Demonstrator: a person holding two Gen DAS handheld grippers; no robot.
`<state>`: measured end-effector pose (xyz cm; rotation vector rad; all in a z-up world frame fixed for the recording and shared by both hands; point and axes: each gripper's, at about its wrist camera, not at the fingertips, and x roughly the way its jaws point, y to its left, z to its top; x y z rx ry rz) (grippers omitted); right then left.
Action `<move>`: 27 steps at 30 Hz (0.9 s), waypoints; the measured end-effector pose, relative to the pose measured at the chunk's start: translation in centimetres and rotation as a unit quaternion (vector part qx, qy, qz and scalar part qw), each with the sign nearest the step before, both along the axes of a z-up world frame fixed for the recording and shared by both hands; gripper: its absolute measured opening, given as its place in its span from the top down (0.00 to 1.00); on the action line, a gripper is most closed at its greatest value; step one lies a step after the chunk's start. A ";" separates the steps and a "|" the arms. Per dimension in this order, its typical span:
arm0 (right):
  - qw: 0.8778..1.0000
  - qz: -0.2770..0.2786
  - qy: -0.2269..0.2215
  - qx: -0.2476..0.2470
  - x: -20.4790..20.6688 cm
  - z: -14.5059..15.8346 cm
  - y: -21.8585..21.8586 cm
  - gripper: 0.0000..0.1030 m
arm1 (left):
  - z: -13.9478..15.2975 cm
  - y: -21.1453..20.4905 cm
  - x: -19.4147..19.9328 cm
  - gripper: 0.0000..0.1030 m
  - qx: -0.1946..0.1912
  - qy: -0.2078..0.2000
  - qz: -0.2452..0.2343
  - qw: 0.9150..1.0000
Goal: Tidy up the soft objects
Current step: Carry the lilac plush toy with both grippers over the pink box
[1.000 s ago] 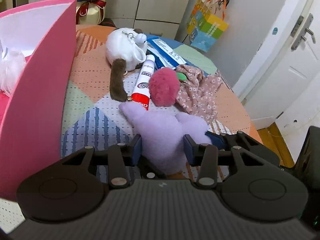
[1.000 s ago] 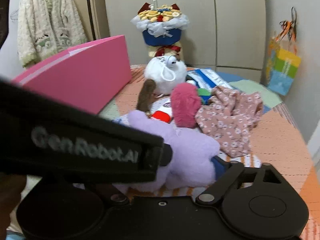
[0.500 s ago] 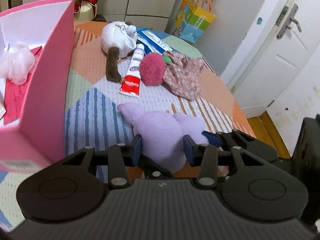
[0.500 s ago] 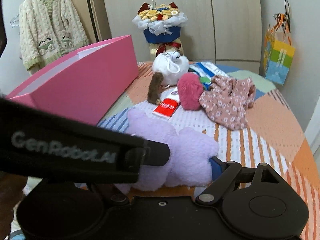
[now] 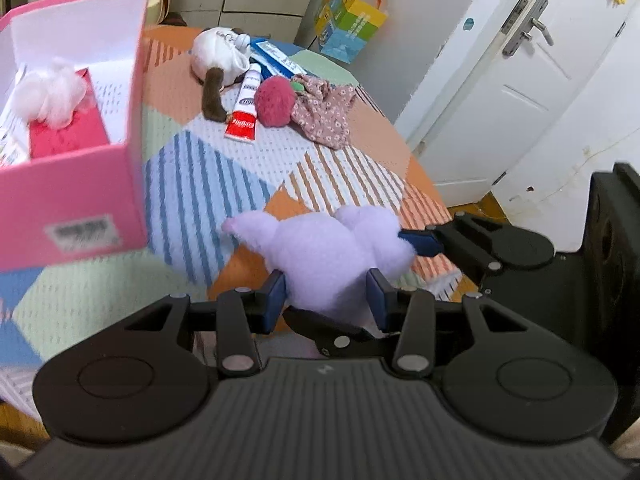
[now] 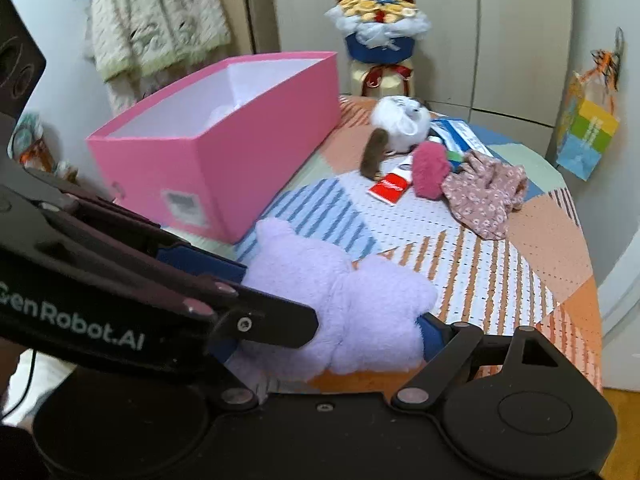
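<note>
Both hand-held grippers (image 5: 326, 294) (image 6: 328, 332) | lilac plush (image 5: 332, 252) raised | table farther below

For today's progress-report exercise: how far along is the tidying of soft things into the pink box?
Done: a white fluffy item lies in the pink box. In hand: the left gripper and right gripper clamp the purple plush. Left: white plush, magenta pom-pom, floral cloth.

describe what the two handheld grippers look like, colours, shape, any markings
Both are matte black plastic. The left gripper has a ribbed body, two round discs either side, black linkage arms with silver rivets, and blue pads on its jaws. The right gripper has the same black linkages, rivets and blue pads. Seen from the right wrist camera, the left one's side bears white "GenRobot.AI" lettering. No sleeves are clearly visible.
</note>
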<state>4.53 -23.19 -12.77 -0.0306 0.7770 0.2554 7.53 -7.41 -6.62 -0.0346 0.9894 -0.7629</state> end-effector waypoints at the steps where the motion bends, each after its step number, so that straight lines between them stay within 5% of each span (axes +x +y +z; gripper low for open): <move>1: 1.000 0.005 0.004 -0.007 -0.2 0.3 0.4 0.14 | 0.2 0.5 -0.2 0.59 0.000 0.007 0.002 1.000; 14: 0.995 0.090 0.032 -0.014 -3.1 4.4 5.6 0.14 | 3.5 7.3 -3.4 0.59 -0.009 0.030 -0.010 0.999; 27: 0.988 0.142 -0.034 -0.043 -3.4 9.2 10.7 0.13 | 8.6 12.4 -3.7 0.59 -0.007 -0.031 0.024 0.999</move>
